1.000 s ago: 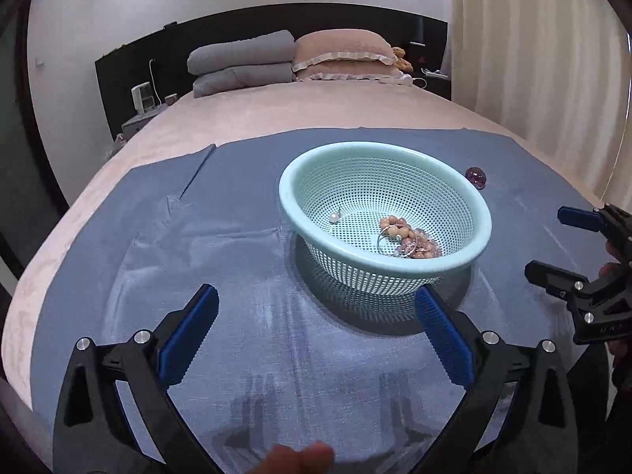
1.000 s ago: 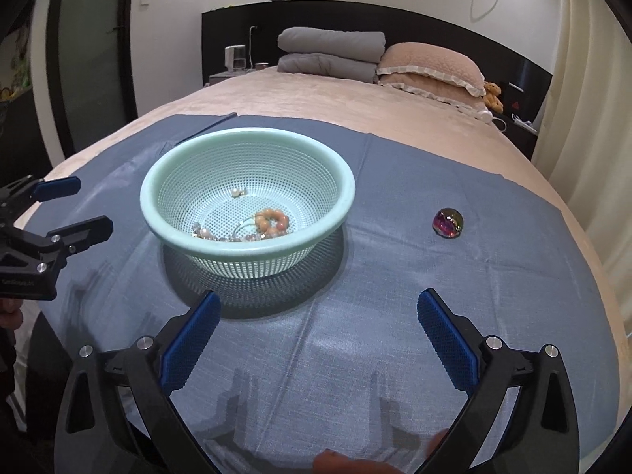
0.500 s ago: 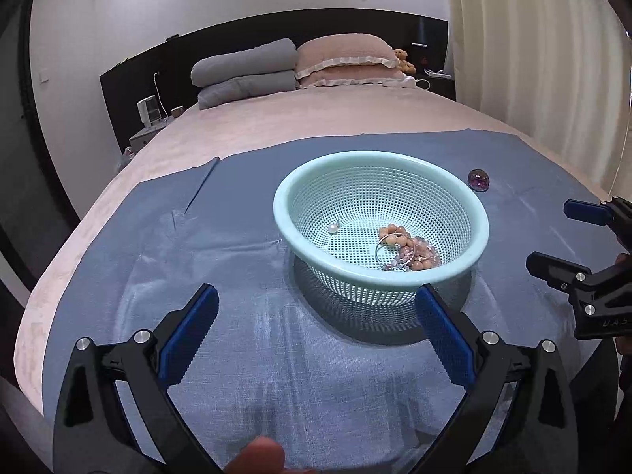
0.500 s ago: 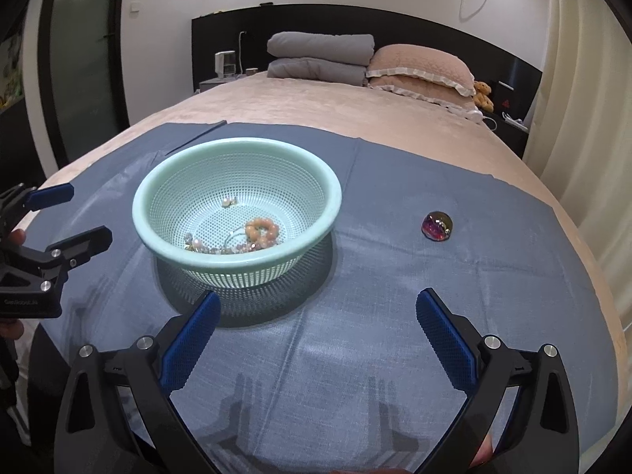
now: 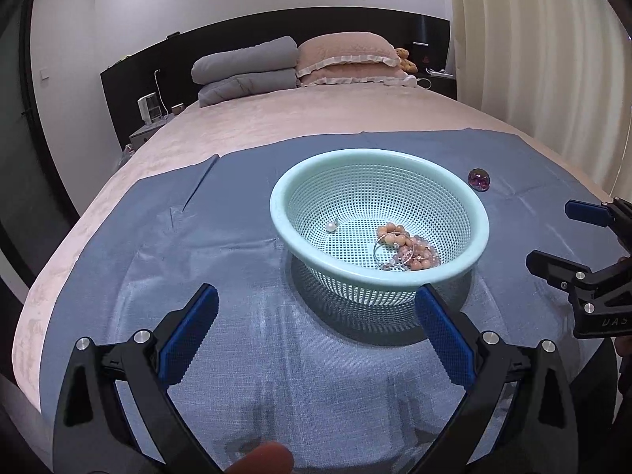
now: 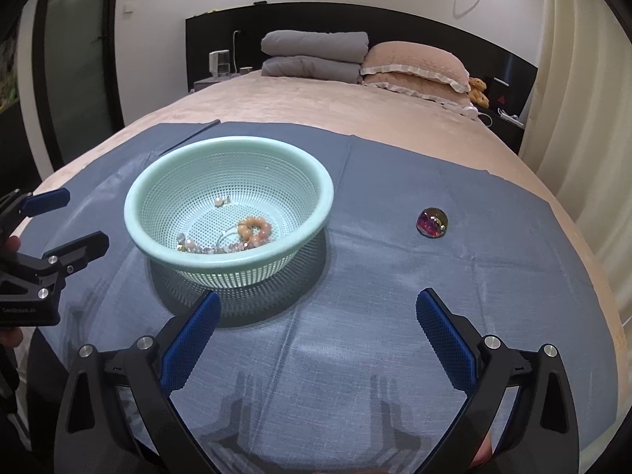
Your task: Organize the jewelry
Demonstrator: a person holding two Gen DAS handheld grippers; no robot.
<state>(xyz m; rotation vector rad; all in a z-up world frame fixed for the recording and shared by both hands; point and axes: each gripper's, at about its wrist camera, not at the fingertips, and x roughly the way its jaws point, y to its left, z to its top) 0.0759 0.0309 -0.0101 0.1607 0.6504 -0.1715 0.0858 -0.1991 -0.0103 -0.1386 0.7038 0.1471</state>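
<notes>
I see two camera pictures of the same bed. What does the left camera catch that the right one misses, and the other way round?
Only the left wrist view shows the right gripper from the side, open, at the picture's right edge, and a fingertip at the bottom.

Only the right wrist view shows the left gripper from the side, open, at the left edge, and a dark glass door beyond the bed.

Both show the mint basket holding beaded jewelry, the iridescent gem lying apart on the blue cloth, and the pillows.
</notes>
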